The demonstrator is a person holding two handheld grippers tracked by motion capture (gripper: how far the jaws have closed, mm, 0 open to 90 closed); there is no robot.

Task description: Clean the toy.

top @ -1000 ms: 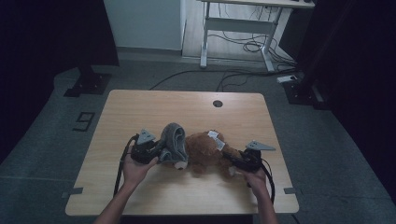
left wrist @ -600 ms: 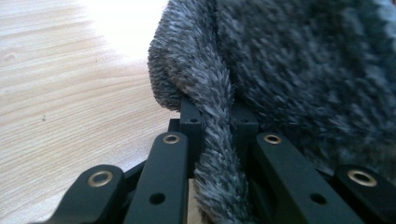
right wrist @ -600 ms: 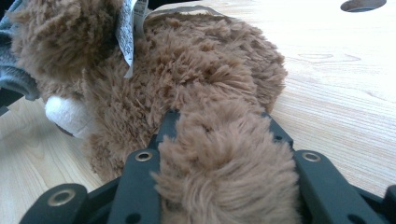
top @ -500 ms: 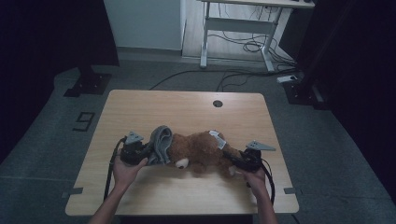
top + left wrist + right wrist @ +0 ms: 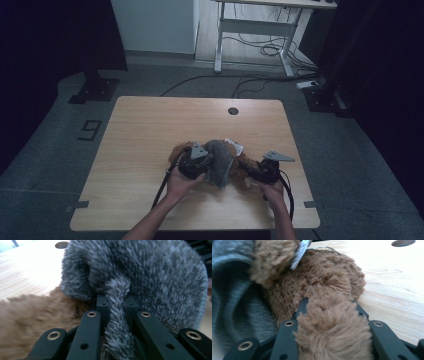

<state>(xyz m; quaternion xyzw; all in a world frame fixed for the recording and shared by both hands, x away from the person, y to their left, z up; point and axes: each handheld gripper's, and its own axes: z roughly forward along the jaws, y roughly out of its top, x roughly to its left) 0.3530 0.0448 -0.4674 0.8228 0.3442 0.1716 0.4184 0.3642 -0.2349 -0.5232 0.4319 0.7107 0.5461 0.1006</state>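
Gripping only a thin fold of grey fleece (image 5: 117,322) in our left hand-held gripper (image 5: 117,312) and the brown plush toy's (image 5: 329,285) limb in our right hand-held gripper (image 5: 331,315), we risk the fleece slipping free under pull.

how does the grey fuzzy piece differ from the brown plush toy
The grey piece is grey with fine, frosted pile; the brown toy is brown with coarser, curlier tufts. The left gripper pinches the grey piece; the right gripper clamps the toy. Both are soft and touch each other.
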